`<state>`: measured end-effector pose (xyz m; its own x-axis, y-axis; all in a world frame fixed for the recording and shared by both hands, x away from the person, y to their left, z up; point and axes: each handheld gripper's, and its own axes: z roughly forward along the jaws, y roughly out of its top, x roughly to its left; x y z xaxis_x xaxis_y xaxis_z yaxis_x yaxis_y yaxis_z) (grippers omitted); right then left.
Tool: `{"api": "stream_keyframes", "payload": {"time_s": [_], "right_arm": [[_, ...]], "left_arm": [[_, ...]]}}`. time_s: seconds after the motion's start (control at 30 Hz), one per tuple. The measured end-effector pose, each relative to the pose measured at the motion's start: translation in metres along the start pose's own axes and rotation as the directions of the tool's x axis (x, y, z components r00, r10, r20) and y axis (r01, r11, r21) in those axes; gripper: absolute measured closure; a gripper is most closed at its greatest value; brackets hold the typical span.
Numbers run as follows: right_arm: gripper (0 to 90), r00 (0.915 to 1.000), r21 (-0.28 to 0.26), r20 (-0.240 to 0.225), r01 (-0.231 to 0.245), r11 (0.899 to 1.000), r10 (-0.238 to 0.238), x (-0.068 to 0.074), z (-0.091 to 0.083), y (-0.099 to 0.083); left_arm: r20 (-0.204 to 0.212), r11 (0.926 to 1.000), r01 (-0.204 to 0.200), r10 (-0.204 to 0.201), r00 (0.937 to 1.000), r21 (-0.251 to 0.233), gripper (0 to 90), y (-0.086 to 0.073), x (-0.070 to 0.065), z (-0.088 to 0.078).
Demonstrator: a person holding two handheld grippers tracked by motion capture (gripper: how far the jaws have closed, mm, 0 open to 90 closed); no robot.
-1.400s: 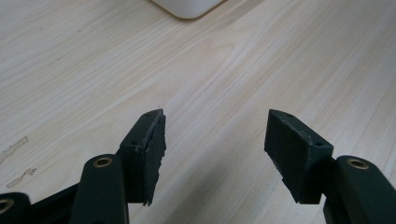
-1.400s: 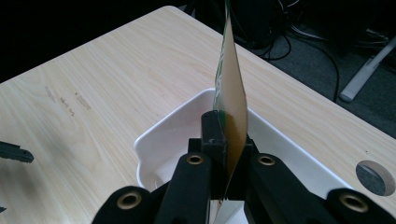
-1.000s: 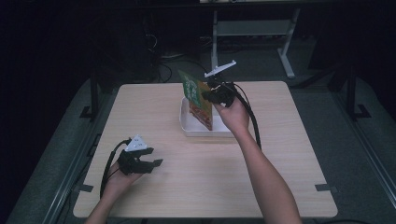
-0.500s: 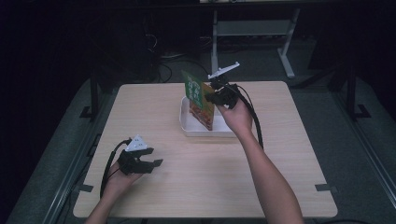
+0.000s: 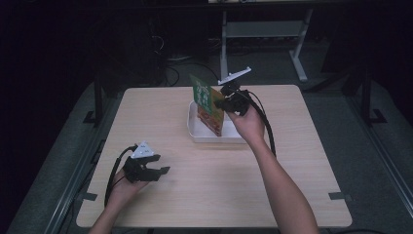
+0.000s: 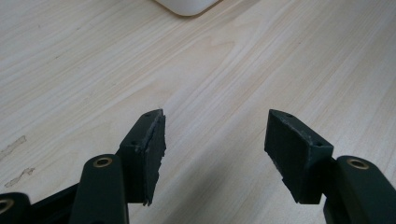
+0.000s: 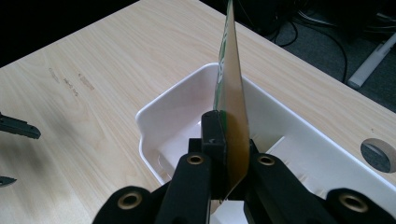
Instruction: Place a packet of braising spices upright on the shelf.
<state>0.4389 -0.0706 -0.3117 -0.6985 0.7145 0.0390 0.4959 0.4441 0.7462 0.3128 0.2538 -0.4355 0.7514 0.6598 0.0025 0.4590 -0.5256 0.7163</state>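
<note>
The right gripper [image 5: 220, 103] is closed on a flat green and orange packet [image 5: 207, 104], its two black jaws pinching the packet's lower edge so that the packet stands on edge, rising up and away from the jaws; in the right gripper view the packet [image 7: 231, 88] is seen edge-on straight ahead of the gripper [image 7: 229, 140]. Directly beneath the jaws and the packet sits a white tray [image 5: 195, 130], [image 7: 154, 116], and the packet hangs over its inside. The tray rests on a light wooden table [image 5: 292, 161]. Well away from the right gripper, toward the person's near left, the left gripper [image 5: 163, 171] rests low over the bare wood with its jaws spread wide and nothing between them [image 6: 215, 140]; a corner of the white tray shows far ahead of it.
</note>
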Motion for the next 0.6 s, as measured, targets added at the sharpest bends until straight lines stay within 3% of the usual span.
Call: {"api": "stream_keyframes", "payload": {"time_s": [0.23,0.4,0.6], "right_arm": [[87.7,1.0000,0.004,0.006,0.004,1.000,-0.004,0.0010,0.0000,0.0007],[74.5,0.9998,0.007,0.008,-0.019,1.000,0.019,-0.0031,-0.0022,-0.0005],[64.9,0.9993,0.009,-0.001,-0.036,0.999,0.036,-0.0047,-0.0070,-0.0032]], "left_arm": [[0.000,1.0000,0.001,-0.001,1.0000,0.001,38.0,0.0000,0.0002,-0.0001],[0.001,1.0000,0.003,-0.003,1.0000,0.000,38.0,-0.0001,0.0006,-0.0001],[-0.001,1.0000,-0.001,0.001,1.0000,0.000,37.9,0.0000,-0.0002,0.0003]]}}
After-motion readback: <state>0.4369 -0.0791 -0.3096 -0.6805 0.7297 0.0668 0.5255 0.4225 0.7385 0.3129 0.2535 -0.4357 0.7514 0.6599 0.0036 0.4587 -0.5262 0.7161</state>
